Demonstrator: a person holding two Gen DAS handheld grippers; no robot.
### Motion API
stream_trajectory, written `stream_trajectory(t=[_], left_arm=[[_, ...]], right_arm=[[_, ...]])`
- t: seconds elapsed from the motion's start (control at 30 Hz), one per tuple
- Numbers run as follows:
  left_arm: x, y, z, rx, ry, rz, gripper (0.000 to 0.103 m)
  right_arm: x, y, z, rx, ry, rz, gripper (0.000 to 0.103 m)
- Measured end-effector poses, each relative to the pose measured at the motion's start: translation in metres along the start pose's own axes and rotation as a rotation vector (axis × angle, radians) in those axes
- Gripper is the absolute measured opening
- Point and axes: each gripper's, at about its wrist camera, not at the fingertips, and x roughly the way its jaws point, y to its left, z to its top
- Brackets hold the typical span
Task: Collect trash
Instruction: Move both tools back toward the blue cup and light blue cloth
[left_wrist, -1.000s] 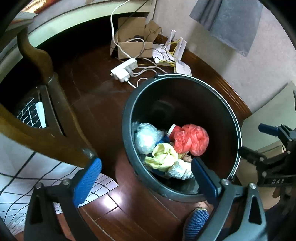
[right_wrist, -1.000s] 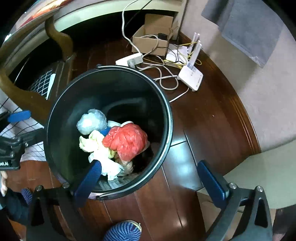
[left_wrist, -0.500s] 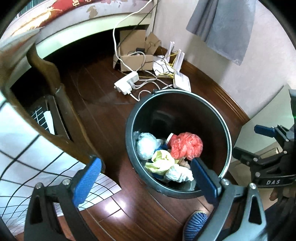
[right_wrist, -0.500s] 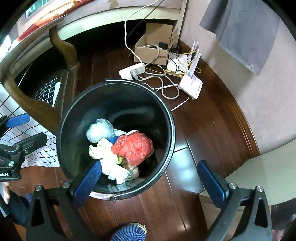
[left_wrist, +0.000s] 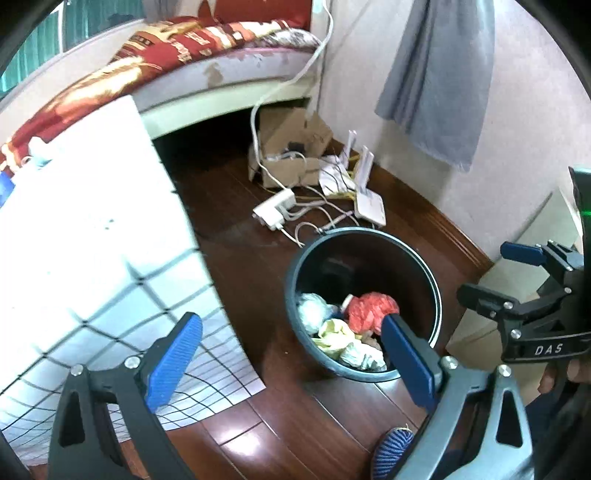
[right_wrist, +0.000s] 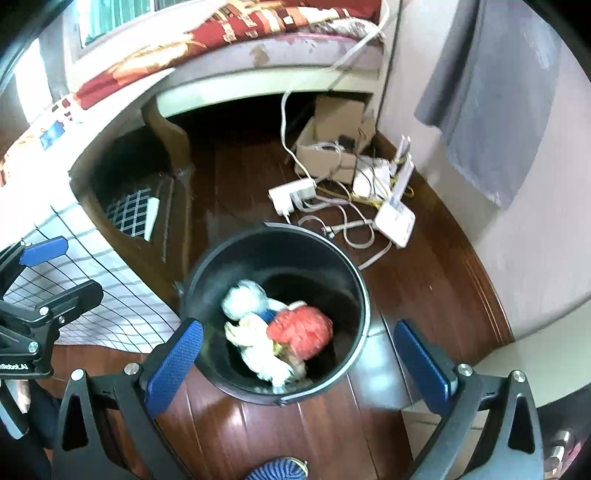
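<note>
Both grippers hang spread wide with nothing between their blue pads: the left gripper (left_wrist: 290, 360) fills the bottom of its own view, and the right gripper (right_wrist: 301, 360) does the same in its view. Each also shows in the other's camera, the right one at the right edge of the left wrist view and the left one at the lower left edge of the right wrist view. Below them a black bin (right_wrist: 207, 280) stands on the dark wooden floor (left_wrist: 236, 258), lying lower right of centre in the left wrist view and near the centre in the right wrist view. Inside the bin lies the trash: a red crumpled bag (right_wrist: 301, 332) towards the right, a clear plastic wad (left_wrist: 312, 310) on the left, a pale yellow wad (left_wrist: 332, 332) and white crumpled paper (left_wrist: 360, 356) towards the near side. In the upper middle of both views a white power strip (left_wrist: 275, 212) lies on the floor among loose cables, with an open cardboard box (right_wrist: 332, 147) behind it and a white router (right_wrist: 397, 218) to the right of the strip. A grey cloth (left_wrist: 439, 81) hangs on the wall at upper right. A white checked cloth (left_wrist: 92, 258) covers the left of the left wrist view, and a bed with a red patterned cover (right_wrist: 229, 33) runs across the top.
</note>
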Motion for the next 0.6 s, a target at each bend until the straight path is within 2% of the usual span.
stream_trajectory(t=[0.37,0.6], left_arm=[[-0.050,0.045,0.000,-0.068,-0.100,0.071,0.098],[-0.072,0.091,-0.010,-0.142,-0.136,0.139,0.098]], right_arm=[[-0.029,0.050,0.030,-0.025,-0.115,0.081,0.103],[-0.034,0.096,0.049,-0.084,-0.170,0.137,0.103]])
